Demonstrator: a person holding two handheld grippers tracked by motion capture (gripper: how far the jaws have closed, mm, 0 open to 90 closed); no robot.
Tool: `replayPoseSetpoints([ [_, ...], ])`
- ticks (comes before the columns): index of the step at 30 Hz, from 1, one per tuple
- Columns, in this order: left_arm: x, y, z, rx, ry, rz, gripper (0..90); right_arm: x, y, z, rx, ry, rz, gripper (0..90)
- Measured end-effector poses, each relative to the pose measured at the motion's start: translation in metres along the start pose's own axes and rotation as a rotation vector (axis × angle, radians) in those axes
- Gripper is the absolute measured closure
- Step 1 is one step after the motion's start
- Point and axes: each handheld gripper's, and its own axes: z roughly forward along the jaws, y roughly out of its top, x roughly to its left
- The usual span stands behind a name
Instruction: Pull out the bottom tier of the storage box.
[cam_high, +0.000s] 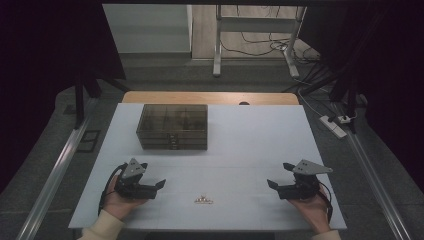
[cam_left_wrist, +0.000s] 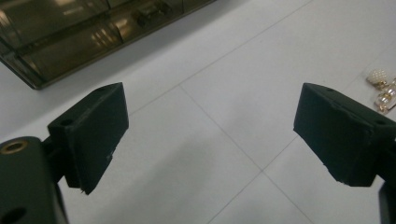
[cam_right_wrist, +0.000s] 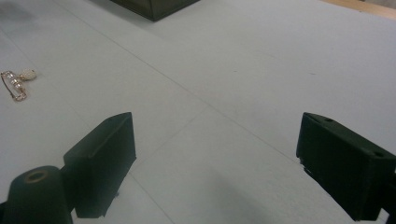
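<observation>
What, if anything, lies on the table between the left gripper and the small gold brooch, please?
Nothing visible does: only bare white table separates the open left gripper from the brooch. The smoked drawer box stands farther back, off that path.

A lab or recording room is suggested rather than a home. A white table (cam_high: 260, 145) is set between dark curtains (cam_high: 45, 60), with metal rails (cam_high: 55, 170) laid along both sides on grey carpet. Behind it, the legs of a metal stand (cam_high: 218, 50) are seen on the floor, loose cables (cam_high: 260, 47) are trailed across it, and a power strip (cam_high: 334, 125) is placed at the right
</observation>
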Motion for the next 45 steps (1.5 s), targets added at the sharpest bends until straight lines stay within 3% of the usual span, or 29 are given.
replayPoseSetpoints([
  [4, 0.0009, 0.0004, 0.0020, -0.001, 0.005, 0.005, 10.6, -0.0009, -0.0023, -0.0009, 0.000, 0.011, 0.022, 12.0],
  [8, 0.0043, 0.0000, 0.0040, -0.003, 0.000, 0.010, 10.8, -0.0016, -0.0038, -0.0035, -0.008, -0.008, 0.034, 12.0],
  [24, 0.0068, 0.0002, 0.0029, -0.018, 0.021, 0.010, 11.2, 0.0003, -0.0066, 0.0015, 0.013, -0.010, 0.032, 12.1],
  [28, 0.0044, 0.0011, 0.0035, -0.021, 0.042, 0.043, 11.2, 0.0016, -0.0076, -0.0016, 0.010, -0.014, 0.030, 12.1],
  [29, 0.0028, 0.0005, 0.0032, -0.021, 0.051, 0.070, 11.2, 0.0013, -0.0074, -0.0027, 0.006, -0.015, 0.033, 12.1],
  [33, 0.0011, 0.0001, 0.0011, -0.036, 0.065, 0.117, 11.3, -0.0001, -0.0074, -0.0015, 0.011, -0.014, 0.034, 12.1],
  [37, 0.0001, 0.0002, -0.0002, -0.054, 0.075, 0.142, 12.0, 0.0009, -0.0080, 0.0005, 0.016, -0.014, 0.034, 12.1],
  [45, 0.0003, -0.0003, -0.0001, -0.037, 0.122, 0.203, 13.1, 0.0008, -0.0087, 0.0012, 0.022, -0.012, 0.035, 12.3],
])
